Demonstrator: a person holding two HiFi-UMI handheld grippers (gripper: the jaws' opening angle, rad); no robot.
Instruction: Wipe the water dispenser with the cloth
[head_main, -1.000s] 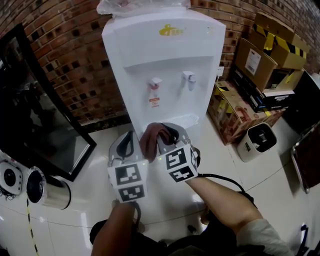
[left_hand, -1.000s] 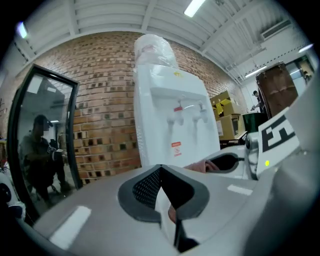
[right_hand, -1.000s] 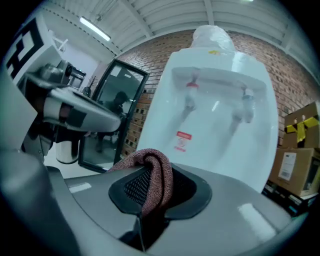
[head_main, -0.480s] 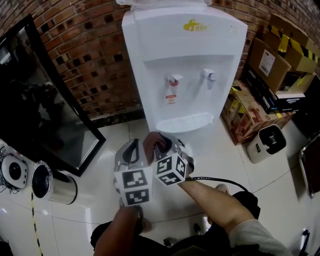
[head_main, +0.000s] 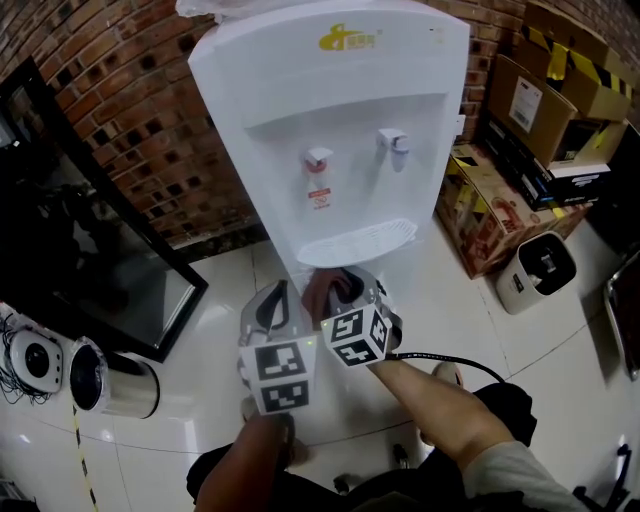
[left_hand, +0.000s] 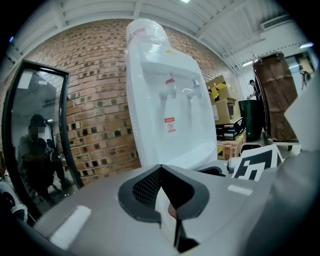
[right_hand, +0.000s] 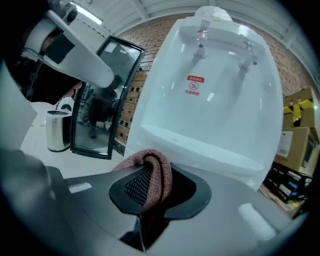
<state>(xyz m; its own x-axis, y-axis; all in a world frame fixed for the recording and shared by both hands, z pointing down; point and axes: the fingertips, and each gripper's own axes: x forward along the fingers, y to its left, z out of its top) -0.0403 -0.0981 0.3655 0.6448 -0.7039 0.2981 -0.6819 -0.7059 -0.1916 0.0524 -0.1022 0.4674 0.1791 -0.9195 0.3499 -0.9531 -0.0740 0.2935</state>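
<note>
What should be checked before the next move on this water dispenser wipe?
1. Grip: cloth clamped in right gripper: ok.
2. Spare hand: left gripper empty, jaws together: ok.
3. Access: water dispenser front unobstructed: ok.
4. Contact: cloth touching water dispenser: cannot tell.
5. Snag: cable clear of water dispenser: ok.

Water dispenser (head_main: 340, 110) backs onto the brick wall (head_main: 120, 120), boxes (head_main: 495, 215) to its right, glass panel (head_main: 70, 250) off left.
</note>
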